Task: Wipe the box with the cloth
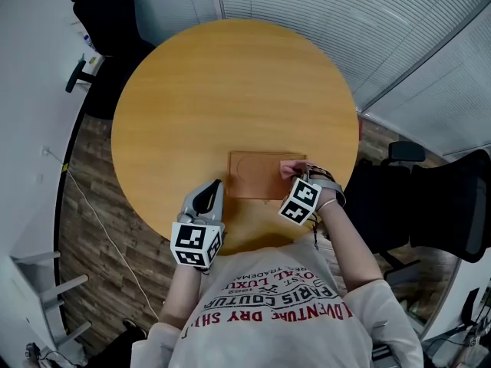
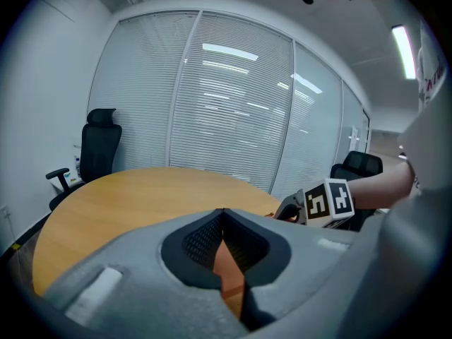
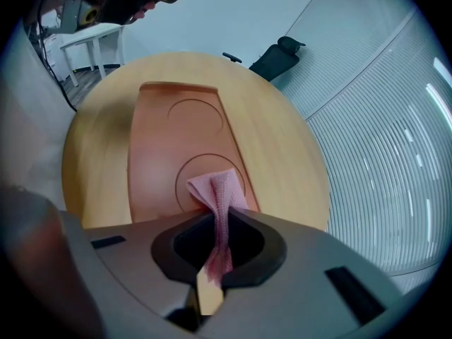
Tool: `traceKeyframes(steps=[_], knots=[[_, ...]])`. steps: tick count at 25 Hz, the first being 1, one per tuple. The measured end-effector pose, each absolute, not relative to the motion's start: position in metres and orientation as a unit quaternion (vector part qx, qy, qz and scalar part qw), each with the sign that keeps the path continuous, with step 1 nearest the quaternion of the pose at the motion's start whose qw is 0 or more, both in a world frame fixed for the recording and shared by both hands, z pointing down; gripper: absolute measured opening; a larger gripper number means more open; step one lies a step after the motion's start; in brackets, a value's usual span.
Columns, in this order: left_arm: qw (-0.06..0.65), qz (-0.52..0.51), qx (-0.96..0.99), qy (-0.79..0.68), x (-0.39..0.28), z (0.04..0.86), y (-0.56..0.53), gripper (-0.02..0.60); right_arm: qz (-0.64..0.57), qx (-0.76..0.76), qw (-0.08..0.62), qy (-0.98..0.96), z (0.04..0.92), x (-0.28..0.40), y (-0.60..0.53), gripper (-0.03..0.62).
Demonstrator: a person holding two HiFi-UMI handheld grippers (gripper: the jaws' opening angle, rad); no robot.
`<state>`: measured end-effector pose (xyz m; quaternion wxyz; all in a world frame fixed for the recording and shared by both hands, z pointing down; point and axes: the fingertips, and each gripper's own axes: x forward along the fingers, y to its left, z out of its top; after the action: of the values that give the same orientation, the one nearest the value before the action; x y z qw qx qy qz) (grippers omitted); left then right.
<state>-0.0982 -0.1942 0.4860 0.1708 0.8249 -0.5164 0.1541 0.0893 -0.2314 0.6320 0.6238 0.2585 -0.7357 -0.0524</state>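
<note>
Holding the cloth: the right gripper (image 3: 215,223), its jaws pinched on a pink cloth (image 3: 217,189).
Cloth: the free end lies on the right end of the box (image 3: 169,140).
Box: flat and reddish-brown with two circles on top, lying on the round wooden table (image 1: 230,75) near the person's edge.
Left gripper (image 2: 224,214): jaws closed together with nothing between them, tips just beside the box's left end.

Round wooden table (image 1: 230,75) at centre of dark wood-plank floor (image 1: 88,221). White slatted blinds (image 1: 322,29) across glass partitions (image 2: 233,119) along far and right sides. Black office chair (image 1: 107,14) at far left, second chair (image 1: 449,205) at right. Plain white wall (image 1: 31,113) left. Ceiling strip light (image 2: 403,51) on.
</note>
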Motion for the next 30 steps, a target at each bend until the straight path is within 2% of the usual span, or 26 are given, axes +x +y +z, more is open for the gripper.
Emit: traceKeyframes(steps=[19, 30], knots=[[0.165, 0.151, 0.842, -0.491, -0.080, 0.484, -0.174, 0.009, -0.040, 0.270, 0.621, -0.735, 0.634, 0.094, -0.175, 0.031], [0.154, 0.156, 0.853, -0.474, -0.057, 0.484, -0.166, 0.009, 0.046, 0.226, 0.617, -0.752, 0.636, 0.090, -0.131, 0.031]])
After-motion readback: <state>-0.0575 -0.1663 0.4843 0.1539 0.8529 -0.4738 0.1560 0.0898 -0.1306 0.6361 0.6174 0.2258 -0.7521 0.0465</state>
